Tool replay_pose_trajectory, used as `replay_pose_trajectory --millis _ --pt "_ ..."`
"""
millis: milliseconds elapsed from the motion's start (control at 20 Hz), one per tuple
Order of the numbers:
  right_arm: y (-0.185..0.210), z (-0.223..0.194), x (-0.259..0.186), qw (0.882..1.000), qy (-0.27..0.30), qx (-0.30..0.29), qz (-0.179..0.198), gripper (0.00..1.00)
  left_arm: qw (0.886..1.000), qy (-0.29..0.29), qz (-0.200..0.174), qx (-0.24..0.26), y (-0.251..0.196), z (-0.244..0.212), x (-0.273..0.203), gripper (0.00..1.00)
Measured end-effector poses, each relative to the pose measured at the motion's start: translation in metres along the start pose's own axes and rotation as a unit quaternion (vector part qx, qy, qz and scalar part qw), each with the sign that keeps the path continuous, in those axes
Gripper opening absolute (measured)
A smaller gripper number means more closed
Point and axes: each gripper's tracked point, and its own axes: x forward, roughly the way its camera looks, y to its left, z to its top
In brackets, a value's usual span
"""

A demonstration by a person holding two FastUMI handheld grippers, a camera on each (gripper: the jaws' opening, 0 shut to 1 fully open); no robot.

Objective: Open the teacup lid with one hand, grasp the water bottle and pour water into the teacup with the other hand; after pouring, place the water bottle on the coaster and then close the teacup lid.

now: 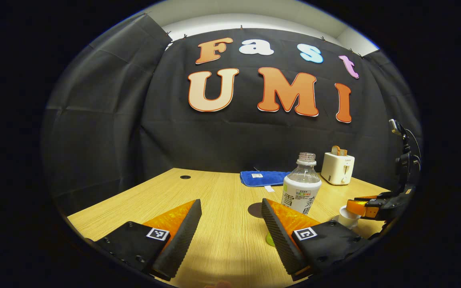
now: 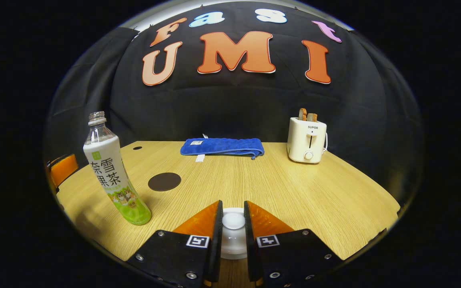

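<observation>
An uncapped clear bottle (image 1: 301, 186) with a white and green label stands upright on the wooden table (image 1: 222, 236). It is just beyond the right finger of my left gripper (image 1: 230, 204), which is open and holds nothing. A dark round coaster (image 1: 255, 210) lies flat between that finger and the bottle. In the right gripper view, my right gripper (image 2: 232, 206) is shut on the knob of the white teacup lid (image 2: 233, 221), which sits on the teacup (image 2: 233, 246). The bottle (image 2: 112, 172) and coaster (image 2: 164, 181) lie to its left. The right gripper (image 1: 358, 207) also shows over the teacup (image 1: 348, 218).
A folded blue towel (image 2: 222, 146) lies at the back of the table, and a cream toaster (image 2: 307, 140) with toast in it stands at the back right. A small cable hole (image 1: 185, 177) sits near the table's far left. Black cloth walls close in the booth.
</observation>
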Motion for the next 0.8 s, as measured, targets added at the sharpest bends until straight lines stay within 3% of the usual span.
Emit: replay_pose_trajectory --millis 200,400,800 --pt "-0.004 0.010 -0.006 1.000 -0.008 0.012 0.000 0.20 1.000 -0.002 -0.007 -0.001 -0.006 0.001 -0.003 0.97" --pt "-0.022 0.031 -0.023 0.999 -0.037 0.026 -0.006 0.20 1.000 -0.003 -0.020 0.004 -0.018 0.000 -0.006 0.97" --pt "-0.092 0.014 -0.044 0.996 -0.027 0.051 -0.068 0.20 0.997 0.003 -0.079 -0.002 -0.068 -0.010 -0.012 0.97"
